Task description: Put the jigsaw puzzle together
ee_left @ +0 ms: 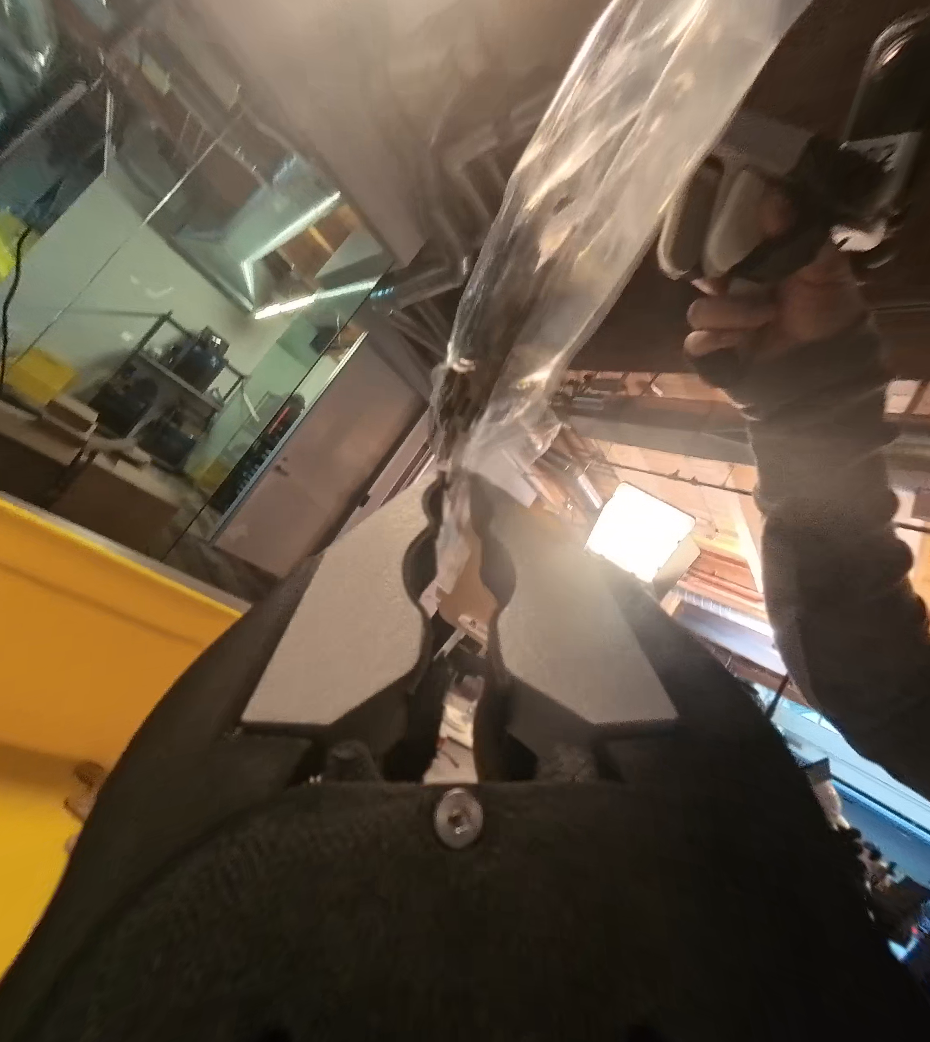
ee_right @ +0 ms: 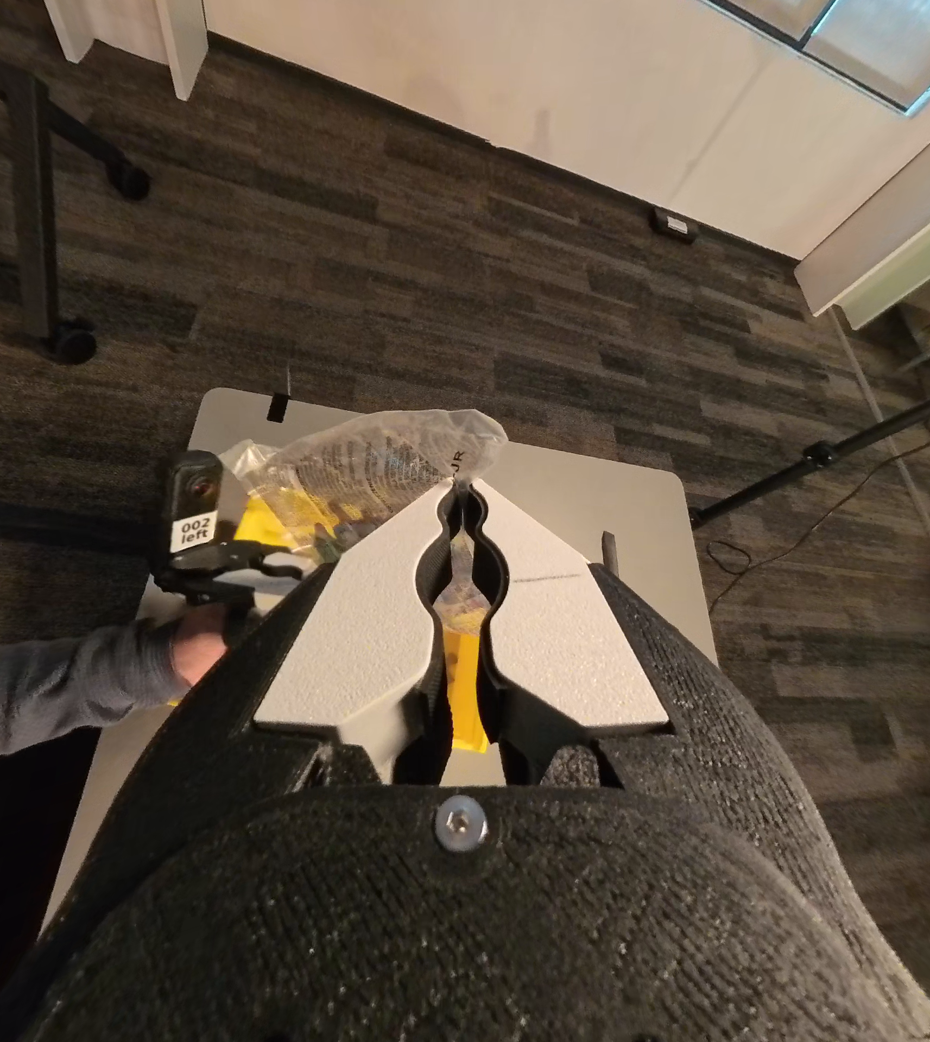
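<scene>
Fig.: clear plastic bag (ee_right: 383, 457) w/ printed film is hanging stretched between both tools, above yellow bin (ee_left: 56, 648) on grey table (ee_right: 592, 507). Right gripper (ee_right: 459, 490) is pointing down, tips clamped together on one bag edge. Left gripper (ee_left: 451, 507) is tilting up toward ceiling, fingers nearly together, pinching opposite edge. Probably held so to spread the bag.
</scene>
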`<action>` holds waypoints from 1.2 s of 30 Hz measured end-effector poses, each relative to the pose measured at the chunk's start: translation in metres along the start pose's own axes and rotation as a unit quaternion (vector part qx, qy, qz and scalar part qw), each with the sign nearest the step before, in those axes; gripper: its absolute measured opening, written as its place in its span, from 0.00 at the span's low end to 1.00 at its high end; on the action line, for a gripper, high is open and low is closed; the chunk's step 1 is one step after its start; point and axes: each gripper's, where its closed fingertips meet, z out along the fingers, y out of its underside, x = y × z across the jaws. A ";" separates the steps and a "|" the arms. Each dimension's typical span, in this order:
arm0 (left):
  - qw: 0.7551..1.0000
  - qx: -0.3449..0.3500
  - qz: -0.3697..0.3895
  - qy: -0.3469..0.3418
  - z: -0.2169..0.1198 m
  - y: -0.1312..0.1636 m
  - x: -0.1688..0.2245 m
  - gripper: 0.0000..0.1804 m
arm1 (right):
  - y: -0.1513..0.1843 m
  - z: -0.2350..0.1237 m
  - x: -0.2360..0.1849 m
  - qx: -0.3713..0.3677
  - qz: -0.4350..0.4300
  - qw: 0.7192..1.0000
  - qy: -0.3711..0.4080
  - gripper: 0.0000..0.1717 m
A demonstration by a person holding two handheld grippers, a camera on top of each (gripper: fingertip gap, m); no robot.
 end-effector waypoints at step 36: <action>0.833 -0.438 0.141 -0.308 -0.073 0.078 -0.072 0.53 | 0.053 0.009 0.053 -0.047 -0.024 0.997 0.053 0.00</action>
